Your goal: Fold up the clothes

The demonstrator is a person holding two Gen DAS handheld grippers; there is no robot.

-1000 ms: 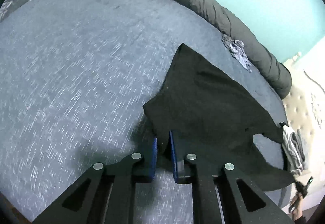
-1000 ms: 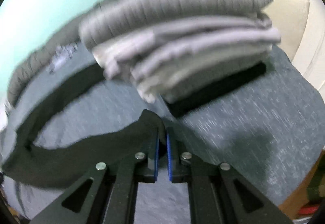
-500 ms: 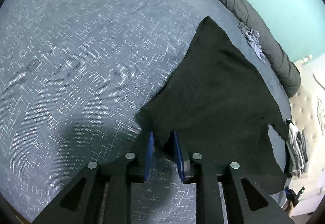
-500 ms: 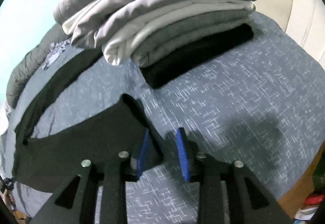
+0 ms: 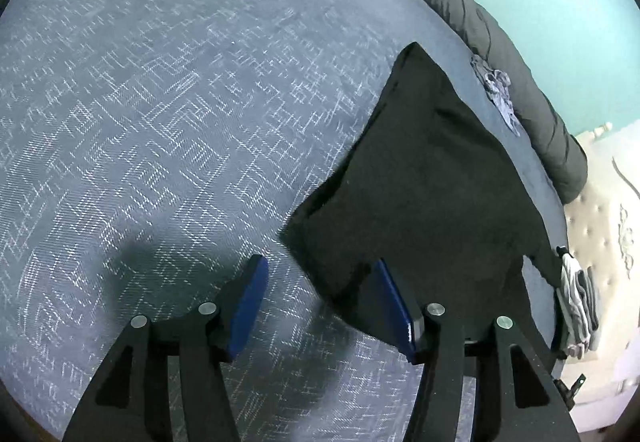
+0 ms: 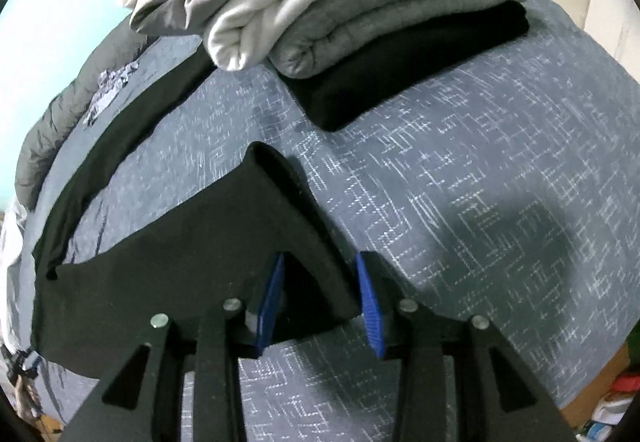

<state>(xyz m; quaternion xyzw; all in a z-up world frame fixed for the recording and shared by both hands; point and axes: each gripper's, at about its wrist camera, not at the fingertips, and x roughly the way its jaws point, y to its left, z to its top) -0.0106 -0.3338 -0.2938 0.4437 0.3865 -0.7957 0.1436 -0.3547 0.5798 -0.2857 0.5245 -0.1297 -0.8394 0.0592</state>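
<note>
Now | left hand-held gripper (image 5: 318, 292) opening wide | black garment (image 5: 432, 177) corner unpinched

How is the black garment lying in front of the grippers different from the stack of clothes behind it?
The black garment lies spread out in one thin layer, while the stack of folded clothes is piled several layers high. The garment is all black; the stack mixes grey, white and black pieces. The garment is not yet folded small; the stack's pieces are. Both rest on the blue patterned bedspread.

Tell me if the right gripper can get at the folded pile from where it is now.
Probably yes: the right gripper stands open over the black garment's corner, and only bare bedspread lies between it and the folded pile.
</note>
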